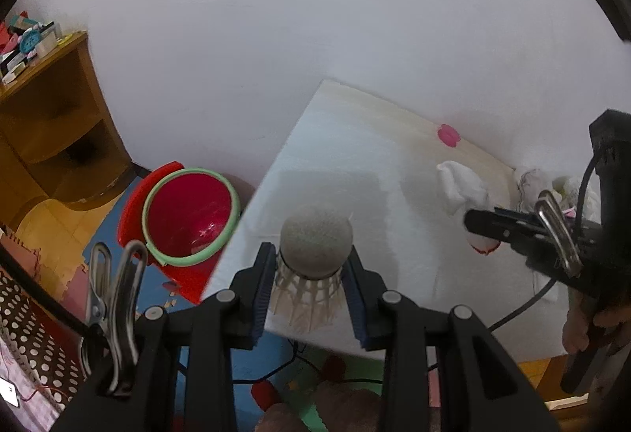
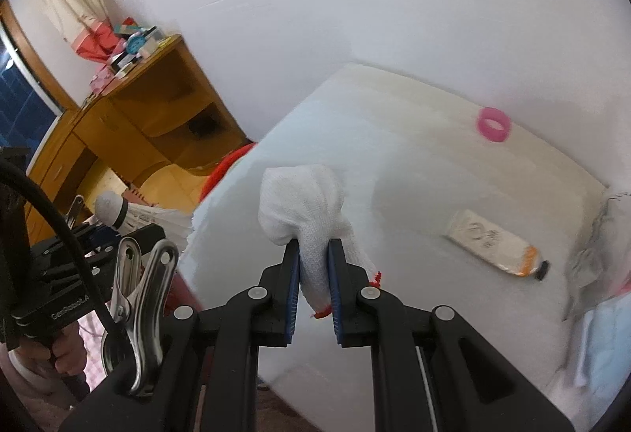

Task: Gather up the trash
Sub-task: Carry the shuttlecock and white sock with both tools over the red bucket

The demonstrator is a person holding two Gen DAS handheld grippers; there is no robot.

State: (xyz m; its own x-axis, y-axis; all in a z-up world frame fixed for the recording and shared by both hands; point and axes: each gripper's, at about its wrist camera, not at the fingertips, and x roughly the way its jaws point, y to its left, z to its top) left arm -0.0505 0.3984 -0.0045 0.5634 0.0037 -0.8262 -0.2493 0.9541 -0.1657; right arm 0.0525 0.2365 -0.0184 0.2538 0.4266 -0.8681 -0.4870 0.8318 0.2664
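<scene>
Left wrist view: left tongs (image 1: 311,270) clamp a shuttlecock (image 1: 313,258) over the desk's (image 1: 355,156) left edge, near the red bin (image 1: 189,215).
Right wrist view: right tongs (image 2: 314,262) pinch a white glove (image 2: 307,207) above the desk.
Done: two pieces lifted, neither binned.
Left: pink ring (image 2: 493,124), tube (image 2: 495,244).

Wooden shelf unit (image 1: 51,124), perhaps cluttered.

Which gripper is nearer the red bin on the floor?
Left. The left gripper, shut on the shuttlecock, is at the table edge beside the red bin; the right gripper, holding the white glove, is further along the table.
</scene>
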